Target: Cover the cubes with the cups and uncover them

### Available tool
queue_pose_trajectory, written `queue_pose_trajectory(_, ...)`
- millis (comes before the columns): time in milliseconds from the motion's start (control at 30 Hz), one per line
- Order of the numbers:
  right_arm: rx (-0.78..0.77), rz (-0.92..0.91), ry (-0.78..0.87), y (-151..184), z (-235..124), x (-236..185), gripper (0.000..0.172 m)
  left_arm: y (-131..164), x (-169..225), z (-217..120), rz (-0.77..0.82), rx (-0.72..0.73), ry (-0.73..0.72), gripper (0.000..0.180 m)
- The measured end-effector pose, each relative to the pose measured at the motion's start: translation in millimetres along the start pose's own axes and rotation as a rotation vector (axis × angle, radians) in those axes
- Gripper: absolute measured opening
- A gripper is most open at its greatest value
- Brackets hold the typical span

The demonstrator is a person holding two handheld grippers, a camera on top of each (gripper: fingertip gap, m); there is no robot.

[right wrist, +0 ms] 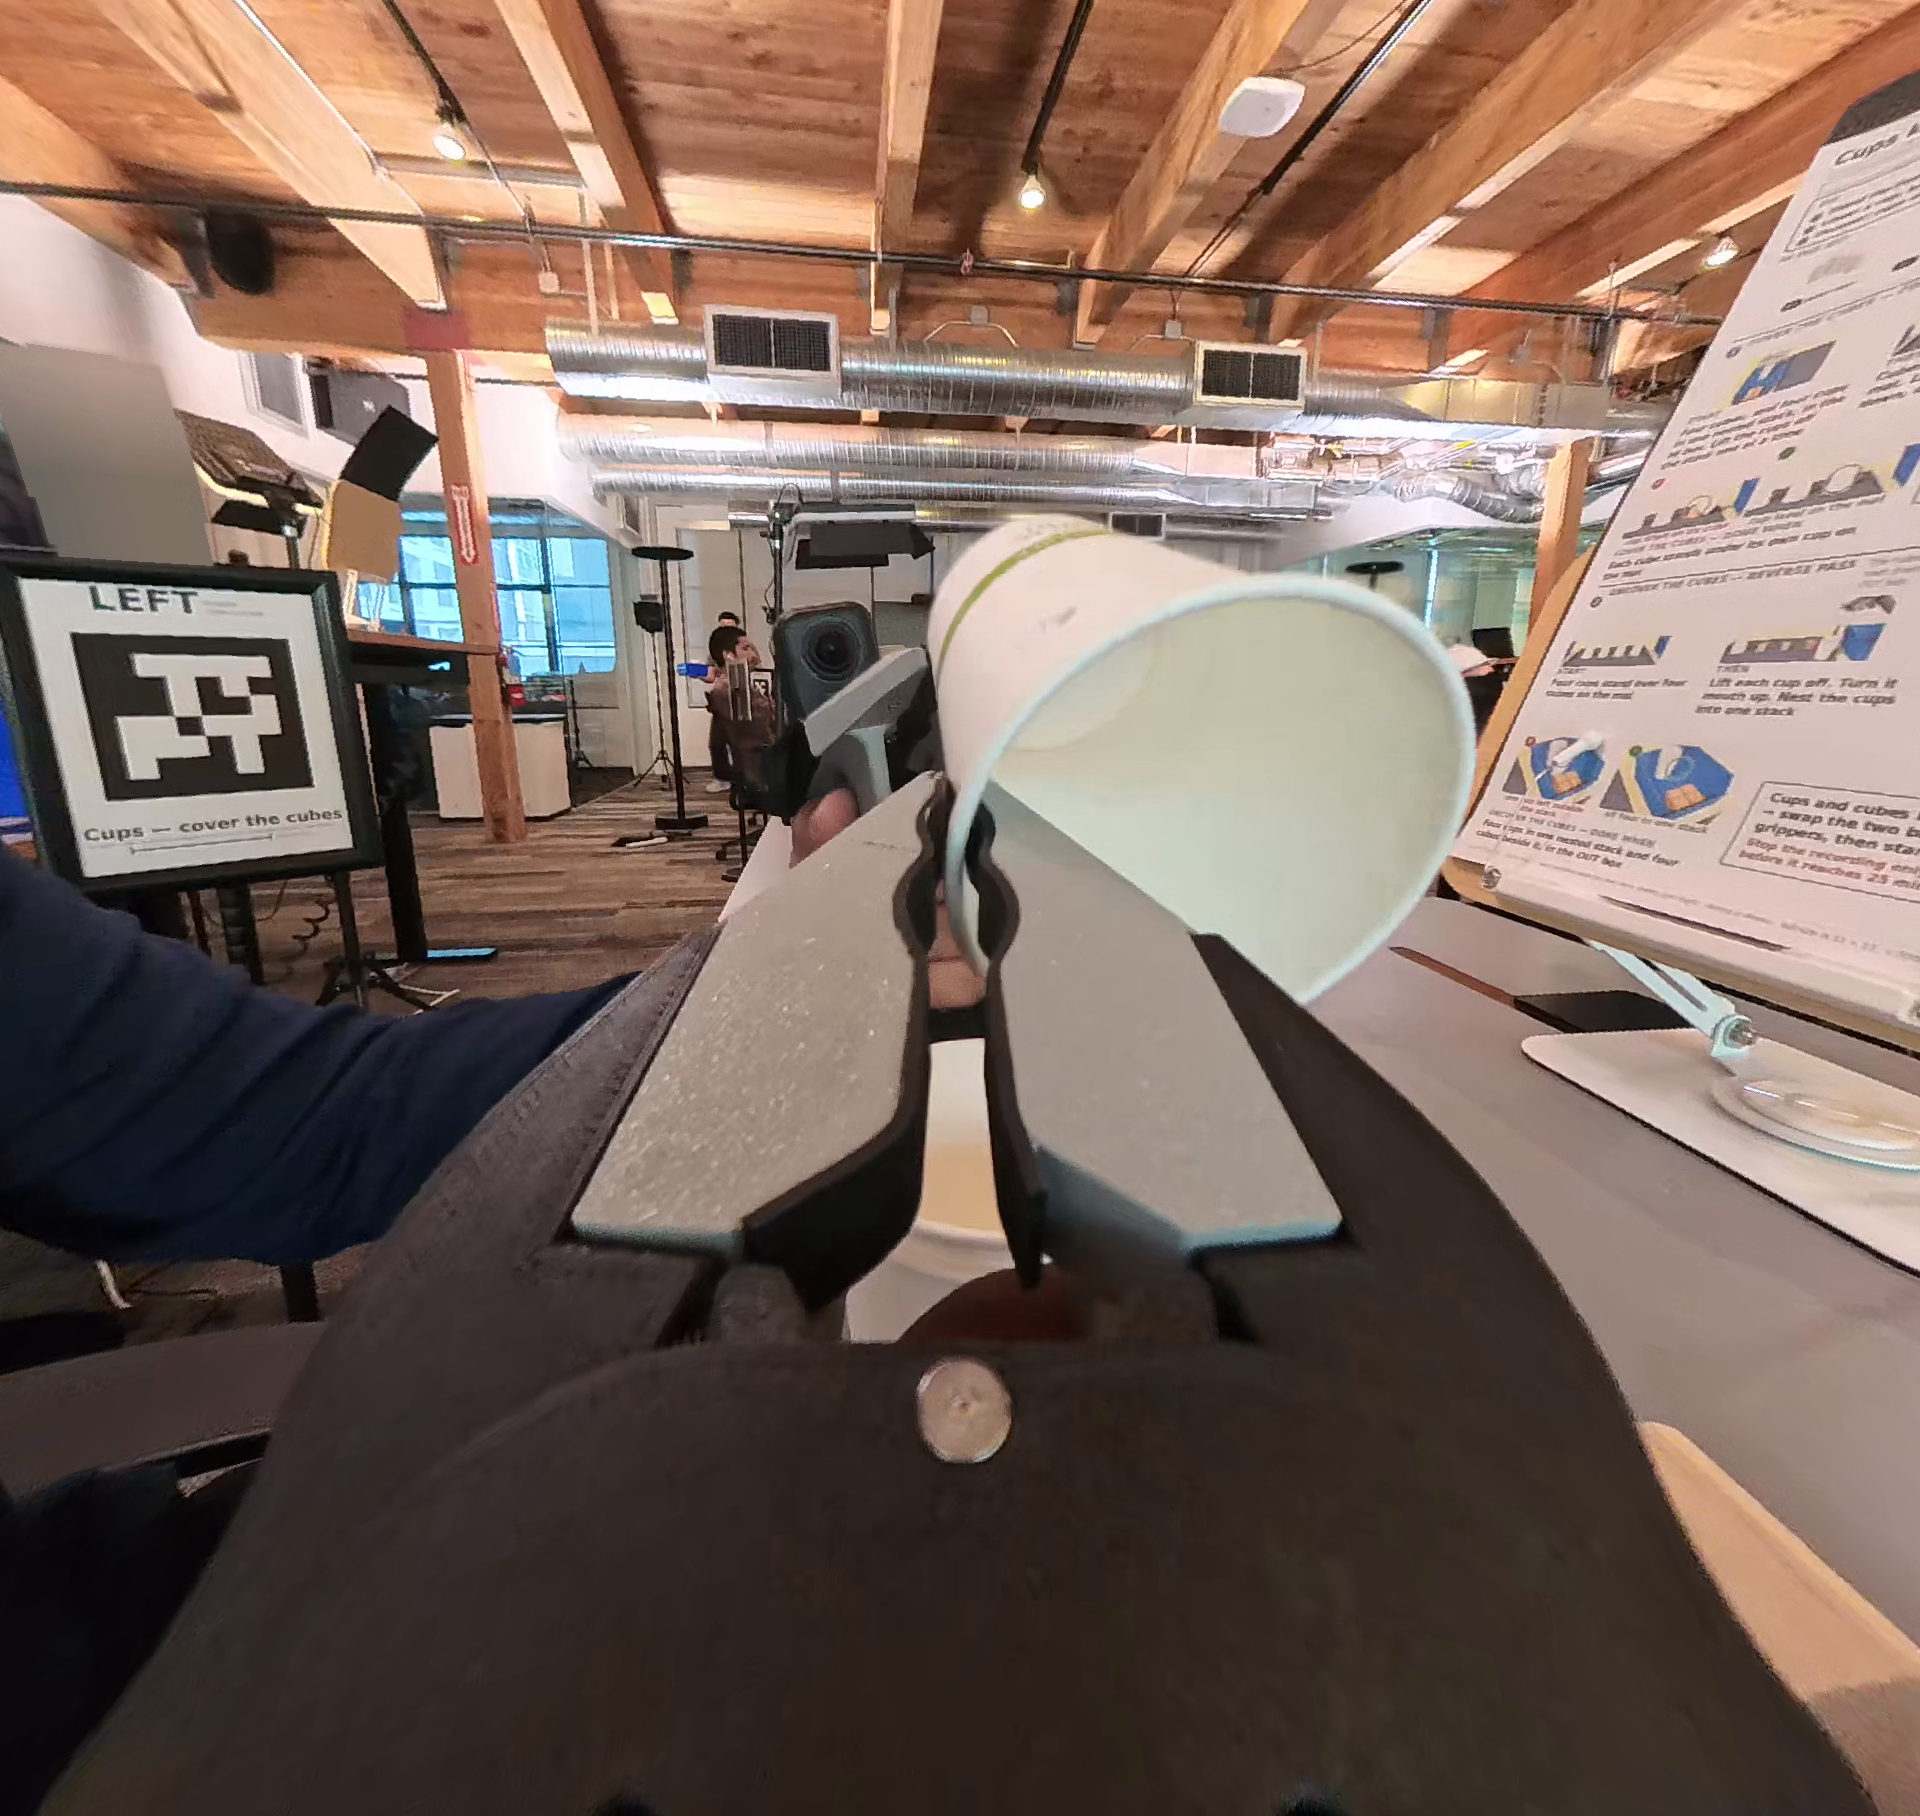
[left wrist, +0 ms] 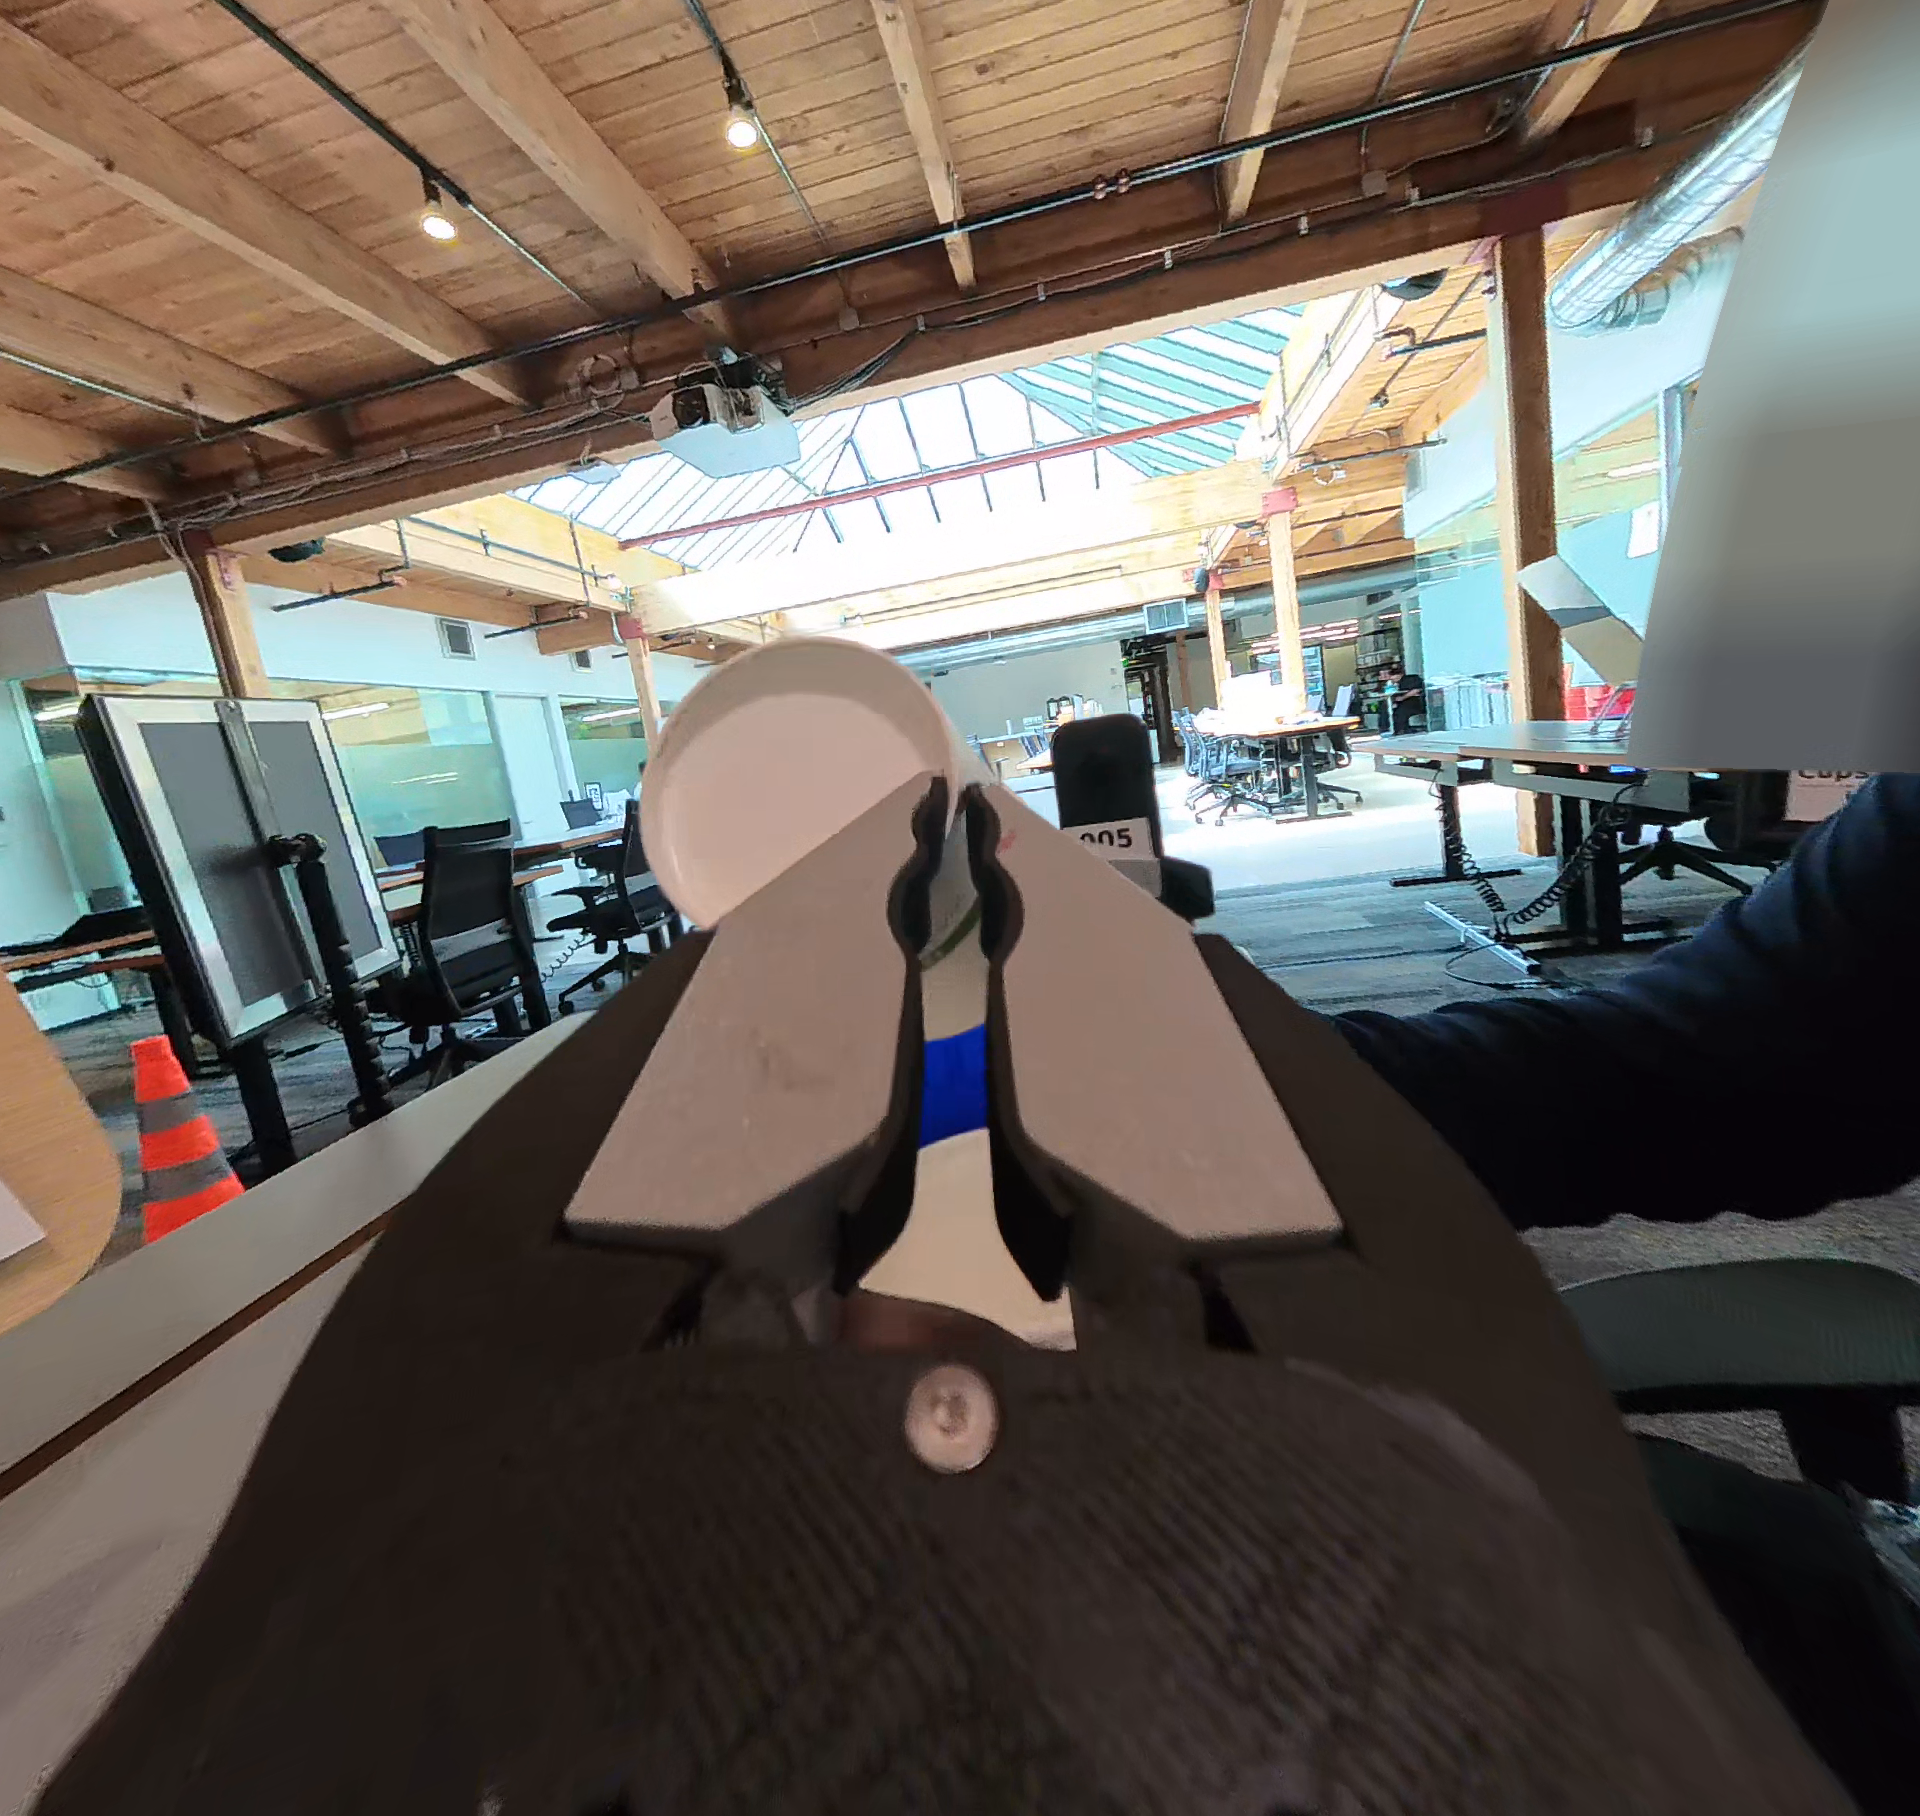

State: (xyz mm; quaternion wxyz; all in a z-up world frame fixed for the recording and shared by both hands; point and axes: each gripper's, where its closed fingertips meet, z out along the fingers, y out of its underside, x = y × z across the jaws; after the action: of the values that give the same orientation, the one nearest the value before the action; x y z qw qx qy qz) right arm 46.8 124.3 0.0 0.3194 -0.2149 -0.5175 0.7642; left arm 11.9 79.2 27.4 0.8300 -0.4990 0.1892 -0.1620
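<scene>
One white paper cup with a green stripe is held in the air by both grippers. In the left wrist view its base (left wrist: 790,779) faces me, and my left gripper (left wrist: 958,810) is shut on the base edge, with the cup wall pinched between the pads. In the right wrist view the cup's open mouth (right wrist: 1226,758) faces me, and my right gripper (right wrist: 961,821) is shut on its rim. The left gripper (right wrist: 862,717) shows behind the cup's base. Another white cup (right wrist: 956,1195) stands mouth up below my right fingers. No cube is clearly visible.
An instruction board on a stand (right wrist: 1714,623) stands on the grey table (right wrist: 1558,1143) at the right. A framed marker sign (right wrist: 187,717) stands at the left. The person's dark sleeve (left wrist: 1662,1039) reaches in. A blue patch (left wrist: 951,1080) shows below the left fingers. An orange cone (left wrist: 177,1143) stands on the floor.
</scene>
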Motion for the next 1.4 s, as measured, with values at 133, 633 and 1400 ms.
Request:
queue_pose_trajectory(133,0.024,0.028,-0.007,-4.7,-2.3,0.5,0.0,6.8,-3.9,0.9,0.021,-0.048,-0.022,0.002)
queue_pose_trajectory(633,0.04,0.042,0.062,-9.1,-8.3,15.4,0.0,30.2,-18.0,-0.8,0.0,-0.195,-0.078,0.002)
queue_pose_trajectory(1400,-0.309,-0.238,0.314,-10.3,-22.4,42.8,0.0,44.6,-90.2,-28.9,-0.045,-0.262,-0.472,0.0)
